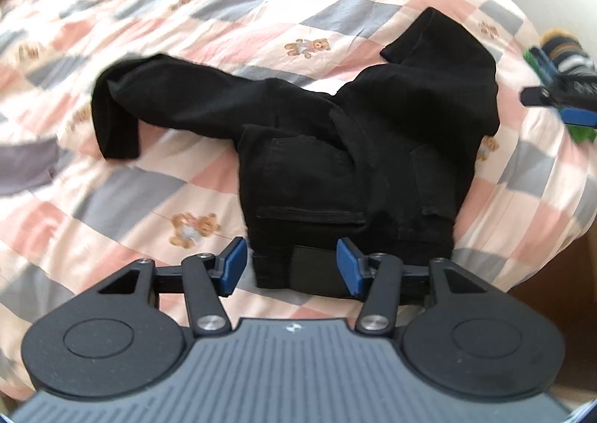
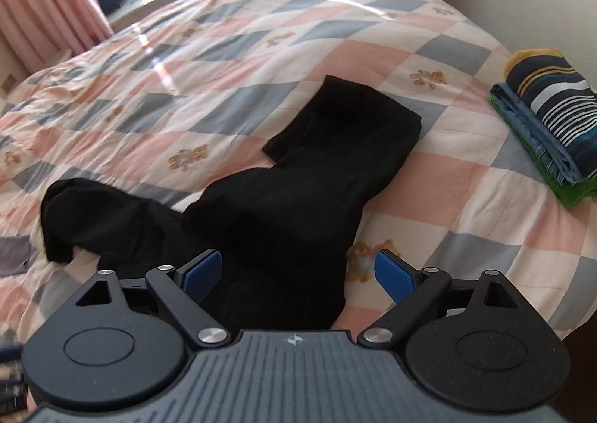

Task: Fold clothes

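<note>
Black trousers (image 1: 335,146) lie rumpled on the checked quilt (image 1: 224,12), waistband nearest me, one leg bent off to the left, the other folded up at the right. My left gripper (image 1: 291,266) hangs open over the waistband, its blue pads either side of the belt loop, holding nothing. In the right wrist view the same trousers (image 2: 283,206) stretch away from me. My right gripper (image 2: 298,273) is open above their near right edge, nothing between its pads. The right gripper (image 1: 559,98) also shows blurred at the far right of the left wrist view.
A stack of folded clothes (image 2: 552,117), striped on top with a green piece underneath, sits near the bed's right edge. Pink curtains (image 2: 44,5) and a window sill stand behind the bed. The quilt drops off at the right side.
</note>
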`<state>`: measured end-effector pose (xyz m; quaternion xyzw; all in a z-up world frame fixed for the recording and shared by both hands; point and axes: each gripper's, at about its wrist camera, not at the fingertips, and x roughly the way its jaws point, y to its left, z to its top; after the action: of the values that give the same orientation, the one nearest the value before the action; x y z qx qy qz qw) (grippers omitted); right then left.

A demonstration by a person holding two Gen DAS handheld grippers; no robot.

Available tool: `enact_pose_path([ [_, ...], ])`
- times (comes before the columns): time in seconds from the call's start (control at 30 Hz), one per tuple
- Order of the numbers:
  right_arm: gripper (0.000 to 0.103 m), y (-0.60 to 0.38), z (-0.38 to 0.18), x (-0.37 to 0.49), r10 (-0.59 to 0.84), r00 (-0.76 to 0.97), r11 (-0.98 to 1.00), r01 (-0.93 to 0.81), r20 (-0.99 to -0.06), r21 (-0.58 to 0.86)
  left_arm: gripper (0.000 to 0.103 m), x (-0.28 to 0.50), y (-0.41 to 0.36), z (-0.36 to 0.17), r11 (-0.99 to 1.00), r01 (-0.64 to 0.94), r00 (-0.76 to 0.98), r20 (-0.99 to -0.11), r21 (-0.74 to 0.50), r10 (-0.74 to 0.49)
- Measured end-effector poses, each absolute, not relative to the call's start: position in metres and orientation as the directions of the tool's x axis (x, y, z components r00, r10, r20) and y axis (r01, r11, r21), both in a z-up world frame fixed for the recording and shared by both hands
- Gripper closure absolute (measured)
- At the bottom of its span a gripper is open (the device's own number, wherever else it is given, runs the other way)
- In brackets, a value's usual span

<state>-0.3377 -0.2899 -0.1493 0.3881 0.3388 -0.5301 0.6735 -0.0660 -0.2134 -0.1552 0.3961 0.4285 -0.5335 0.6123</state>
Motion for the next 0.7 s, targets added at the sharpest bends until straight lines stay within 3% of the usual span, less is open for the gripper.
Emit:
enact_pose_path([
  [0.37, 0.01, -0.154, -0.117, -0.298, -0.512, 0.198, 0.162, 0.978, -0.835, 0.133, 0.052, -0.062, -0.164, -0.125, -0.051, 0.995, 0.058, -0.921, 0.084, -0.384],
  [0.7, 0.008, -0.07, -0.143, -0.258, -0.531, 0.157, 0.205, 0.977, -0.833, 0.053, 0.048, -0.037, -0.116, -0.138, -0.104, 0.99, 0.041, -0.91, 0.092, -0.413],
])
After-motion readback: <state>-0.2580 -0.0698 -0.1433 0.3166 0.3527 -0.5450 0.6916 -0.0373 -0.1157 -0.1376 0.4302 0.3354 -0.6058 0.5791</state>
